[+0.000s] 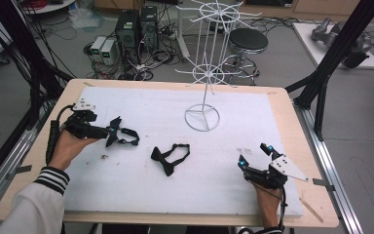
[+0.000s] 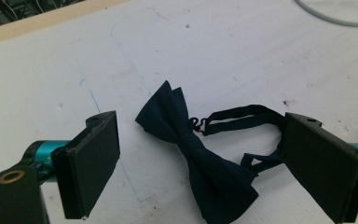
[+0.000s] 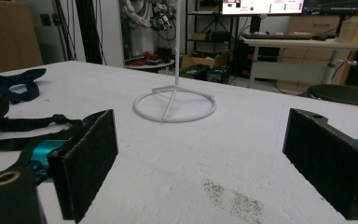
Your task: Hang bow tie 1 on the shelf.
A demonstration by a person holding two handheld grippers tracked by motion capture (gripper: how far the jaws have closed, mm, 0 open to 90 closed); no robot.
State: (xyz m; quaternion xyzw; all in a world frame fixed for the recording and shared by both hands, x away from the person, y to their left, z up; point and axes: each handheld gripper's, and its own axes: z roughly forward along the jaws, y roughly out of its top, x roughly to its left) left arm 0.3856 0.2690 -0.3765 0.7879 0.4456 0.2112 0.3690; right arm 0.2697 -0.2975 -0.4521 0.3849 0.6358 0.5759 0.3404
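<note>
A dark navy bow tie (image 2: 186,140) with a thin strap lies flat on the white sheet (image 1: 141,105). My left gripper (image 2: 207,163) is open, one jaw on each side of it and neither touching. From above, the left gripper (image 1: 111,131) sits at the table's left with that bow tie (image 1: 126,136) at its tips. A second bow tie (image 1: 169,158) lies mid-table, apart from both grippers. My right gripper (image 1: 253,154) rests open at the front right with nothing between its fingers. In its own view the right gripper (image 3: 200,158) faces the stand, and a bow tie strap (image 3: 28,126) lies at the left.
A white wire display stand (image 1: 202,117) rises from a ring base (image 3: 175,105) at the back centre of the sheet. A wooden table rim (image 1: 292,126) borders the sheet. Computers, cables and a black stool (image 1: 247,41) stand on the floor beyond.
</note>
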